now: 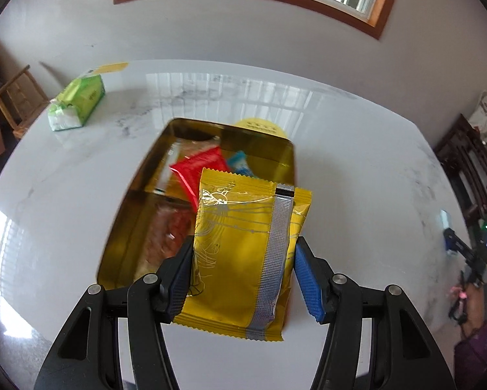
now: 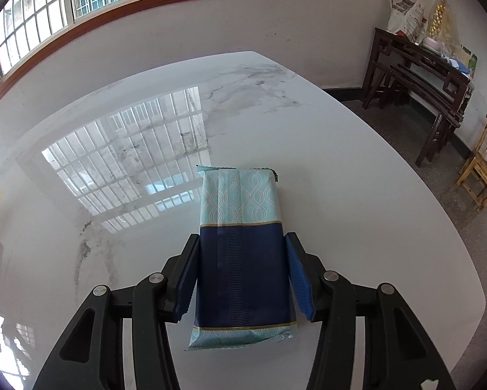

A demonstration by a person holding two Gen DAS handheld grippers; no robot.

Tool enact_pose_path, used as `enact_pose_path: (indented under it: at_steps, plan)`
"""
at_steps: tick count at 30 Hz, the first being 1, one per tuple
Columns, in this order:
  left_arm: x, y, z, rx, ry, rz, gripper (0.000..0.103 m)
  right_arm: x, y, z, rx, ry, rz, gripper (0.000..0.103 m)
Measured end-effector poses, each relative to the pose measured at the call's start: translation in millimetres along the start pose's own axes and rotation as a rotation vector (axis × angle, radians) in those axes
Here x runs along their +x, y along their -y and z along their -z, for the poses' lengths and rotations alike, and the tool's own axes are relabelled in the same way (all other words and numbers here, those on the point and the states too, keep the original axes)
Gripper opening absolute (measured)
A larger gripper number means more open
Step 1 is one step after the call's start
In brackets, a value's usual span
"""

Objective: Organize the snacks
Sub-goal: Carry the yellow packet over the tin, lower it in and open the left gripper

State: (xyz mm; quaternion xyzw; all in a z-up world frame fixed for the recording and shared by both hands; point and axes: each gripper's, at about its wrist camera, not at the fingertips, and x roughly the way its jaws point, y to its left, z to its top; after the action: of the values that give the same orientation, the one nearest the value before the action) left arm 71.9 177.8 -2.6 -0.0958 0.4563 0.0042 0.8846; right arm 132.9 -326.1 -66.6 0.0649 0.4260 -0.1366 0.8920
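In the left wrist view my left gripper (image 1: 243,269) is shut on a yellow snack packet (image 1: 243,243) with a silver seam, held above the near end of a gold tin box (image 1: 129,201). The box holds a red packet (image 1: 201,169), a small blue packet (image 1: 240,162) and a reddish-brown packet (image 1: 165,237). In the right wrist view my right gripper (image 2: 241,276) is shut on a navy and light-blue snack packet (image 2: 241,260), held just above the white marble table (image 2: 357,195). The right gripper also shows far right in the left wrist view (image 1: 470,253).
A green tissue pack (image 1: 77,102) lies at the table's far left. A yellow round lid (image 1: 262,127) lies behind the box. A dark wooden side table (image 2: 422,74) and a small wooden chair (image 2: 482,162) stand off the table's right edge.
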Motion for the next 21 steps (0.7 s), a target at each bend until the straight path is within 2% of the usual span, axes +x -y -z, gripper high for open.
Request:
enact_pose_path:
  at_steps: [12,21]
  plan:
    - [25.7,0.7,-20.5,0.019,0.045,-0.058,0.059,-0.2,0.2,0.7,-0.007,0.0,0.008,0.049]
    - [45.3,6.1,-32.9,0.021,0.039,-0.065,0.059,-0.3,0.5,1.0,-0.008,0.0,0.007,0.05]
